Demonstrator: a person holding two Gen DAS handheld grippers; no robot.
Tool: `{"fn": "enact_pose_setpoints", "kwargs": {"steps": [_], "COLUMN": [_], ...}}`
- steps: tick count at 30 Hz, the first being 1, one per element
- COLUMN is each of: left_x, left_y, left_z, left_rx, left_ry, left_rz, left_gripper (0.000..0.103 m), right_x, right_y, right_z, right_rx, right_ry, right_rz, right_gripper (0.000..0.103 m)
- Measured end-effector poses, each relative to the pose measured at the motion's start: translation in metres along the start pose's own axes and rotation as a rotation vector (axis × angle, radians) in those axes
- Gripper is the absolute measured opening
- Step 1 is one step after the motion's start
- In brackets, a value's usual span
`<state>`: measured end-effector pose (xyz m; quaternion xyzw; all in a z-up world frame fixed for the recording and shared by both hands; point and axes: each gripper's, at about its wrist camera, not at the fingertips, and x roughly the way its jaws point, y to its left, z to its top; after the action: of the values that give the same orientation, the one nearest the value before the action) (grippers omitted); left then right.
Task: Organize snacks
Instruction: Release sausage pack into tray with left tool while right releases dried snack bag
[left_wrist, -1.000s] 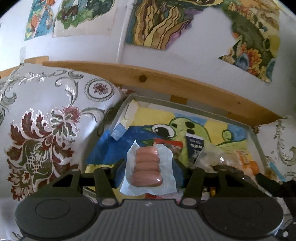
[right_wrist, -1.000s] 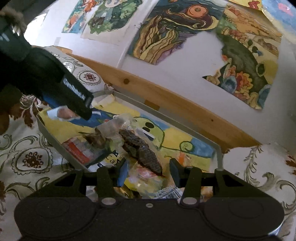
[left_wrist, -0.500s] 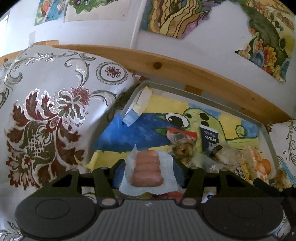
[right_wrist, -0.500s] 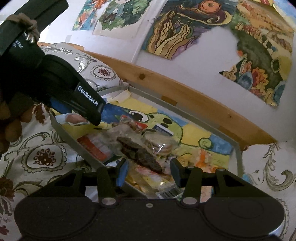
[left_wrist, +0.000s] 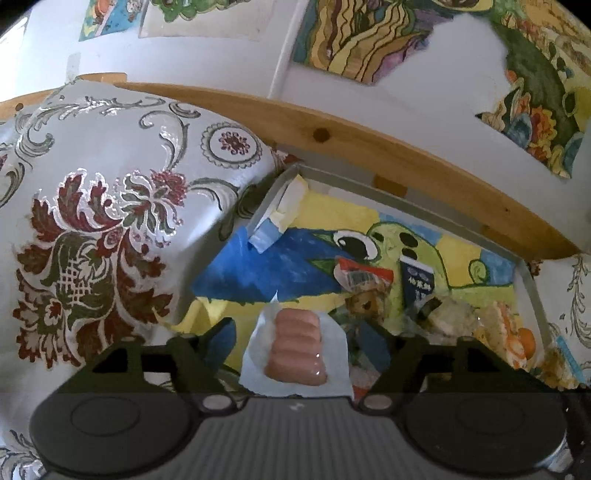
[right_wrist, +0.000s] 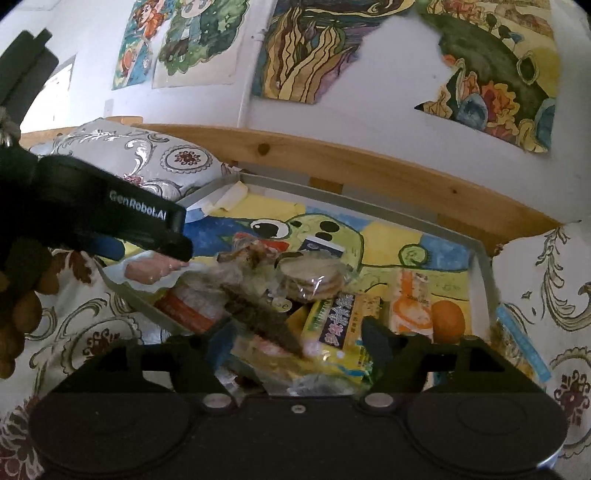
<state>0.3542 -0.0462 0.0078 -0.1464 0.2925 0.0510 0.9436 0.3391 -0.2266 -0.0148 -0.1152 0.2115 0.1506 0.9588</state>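
Snacks mostly heaped at the right of the tray (right_wrist: 484, 273), left gripper (left_wrist: 295, 343) pinching a sausage pack (left_wrist: 297, 349) over its near-left edge, right gripper (right_wrist: 295, 339) pinching a dark snack pack (right_wrist: 258, 317), sorting barely begun.

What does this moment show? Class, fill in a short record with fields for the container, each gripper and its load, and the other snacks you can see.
container: grey tray with a cartoon-painted floor
left gripper: holding a sausage pack over the tray's near left part
right gripper: a dark dried-snack packet between its fingers; whether it is gripped is unclear
other snacks: round biscuits, yellow packet, orange packet
surroundings: patterned cushion
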Motion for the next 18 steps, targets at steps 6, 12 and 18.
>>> {"fn": "enact_pose_setpoints", "kwargs": {"steps": [6,12,18], "left_x": [-0.006,-0.021,-0.045], "left_y": [-0.002,-0.002,0.001], "left_z": [0.001,0.001,0.003], "left_rx": [-0.001,-0.008,-0.044], "left_ry": [-0.016,-0.046,-0.087], "left_rz": [0.004,0.015,0.025], "left_gripper": [0.086,0.097,0.102], "right_x": [-0.005,-0.018,-0.046], "right_y": [0.004,-0.002,-0.016], "right_z": [0.004,0.012,0.024], "right_rx": [-0.019,0.031,0.138], "right_ry": [-0.012,-0.03,-0.064], "right_rz": [0.011,-0.001,-0.025], "right_gripper": [0.083,0.089,0.097]}}
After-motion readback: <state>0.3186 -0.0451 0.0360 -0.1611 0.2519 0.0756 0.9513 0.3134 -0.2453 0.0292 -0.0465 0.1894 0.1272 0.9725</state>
